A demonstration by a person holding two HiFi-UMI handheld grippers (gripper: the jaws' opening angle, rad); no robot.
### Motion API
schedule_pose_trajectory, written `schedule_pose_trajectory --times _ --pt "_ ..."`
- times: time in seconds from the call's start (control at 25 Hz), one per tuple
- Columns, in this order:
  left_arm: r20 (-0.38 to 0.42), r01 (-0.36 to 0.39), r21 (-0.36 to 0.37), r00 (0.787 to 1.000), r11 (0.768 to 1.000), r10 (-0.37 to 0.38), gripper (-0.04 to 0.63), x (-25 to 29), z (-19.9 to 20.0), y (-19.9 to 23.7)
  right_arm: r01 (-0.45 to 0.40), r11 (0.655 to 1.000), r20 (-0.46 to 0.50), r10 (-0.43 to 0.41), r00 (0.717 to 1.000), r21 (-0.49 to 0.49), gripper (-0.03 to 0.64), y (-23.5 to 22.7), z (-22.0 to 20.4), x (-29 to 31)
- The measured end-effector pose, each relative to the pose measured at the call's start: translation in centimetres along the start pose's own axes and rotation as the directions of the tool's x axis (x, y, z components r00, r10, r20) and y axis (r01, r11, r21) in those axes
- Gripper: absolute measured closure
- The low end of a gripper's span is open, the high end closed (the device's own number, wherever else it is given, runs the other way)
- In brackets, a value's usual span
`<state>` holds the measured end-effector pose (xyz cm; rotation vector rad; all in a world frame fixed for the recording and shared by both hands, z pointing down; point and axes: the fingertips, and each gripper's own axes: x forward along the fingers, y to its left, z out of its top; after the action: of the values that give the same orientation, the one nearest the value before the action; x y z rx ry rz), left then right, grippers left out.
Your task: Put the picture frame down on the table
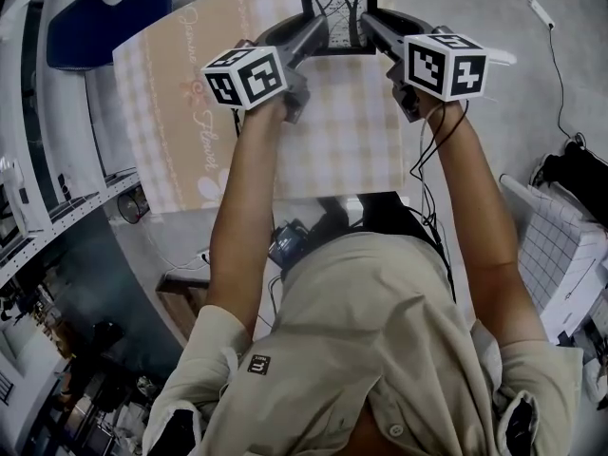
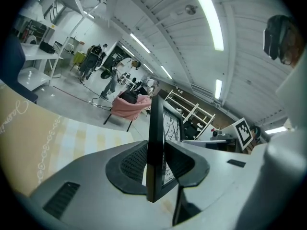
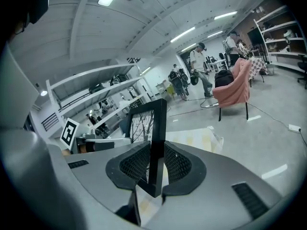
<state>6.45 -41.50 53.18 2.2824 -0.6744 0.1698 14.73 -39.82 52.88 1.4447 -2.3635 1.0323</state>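
Clerk: Entry one, picture frame [image 1: 337, 12]. Black moulding, thin in section. The print showed bare branching trees, dark on white. It stood upright at the far end of the counter [image 1: 351, 141], over the pale checked cloth.

Operator: And how was it held?

Clerk: Left gripper [image 1: 319, 30]: jaws closed on the frame's left side rail, ribbed pads pressed to front and back. Right gripper [image 1: 370, 23]: jaws closed the same way on the right rail. You held the frame between the two, arms stretched out ahead of you. Its lower corners hung below the pads in both gripper views. Whether the bottom edge touched the cloth, I could not tell.

Operator: Condition of the step?

Clerk: Judged as the set-down, not yet finished. Recommended handling:
- You needed to bring both grippers down together at one rate, so that the frame sat level and neither rail twisted in its pads.
- You needed to let the bottom edge or the back take the weight on the cloth before you parted either pair of jaws.
- You needed to open both pairs at once, since a one-sided release would likely have tipped so thin a frame.

You had plenty of bare cloth nearer to you, so drawing the frame in from the far edge looked the safer choice.
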Motion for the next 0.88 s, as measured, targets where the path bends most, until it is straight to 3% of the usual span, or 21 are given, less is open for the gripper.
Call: schedule_pose_trajectory --times 0.88 --pt "-0.096 -0.115 -0.046 0.989 0.992 0.110 0.476 2.8 -4.8 5.6 0.005 1.000 -0.097 -0.002 0.995 0.026 0.531 -3.7 -4.2 4.6"
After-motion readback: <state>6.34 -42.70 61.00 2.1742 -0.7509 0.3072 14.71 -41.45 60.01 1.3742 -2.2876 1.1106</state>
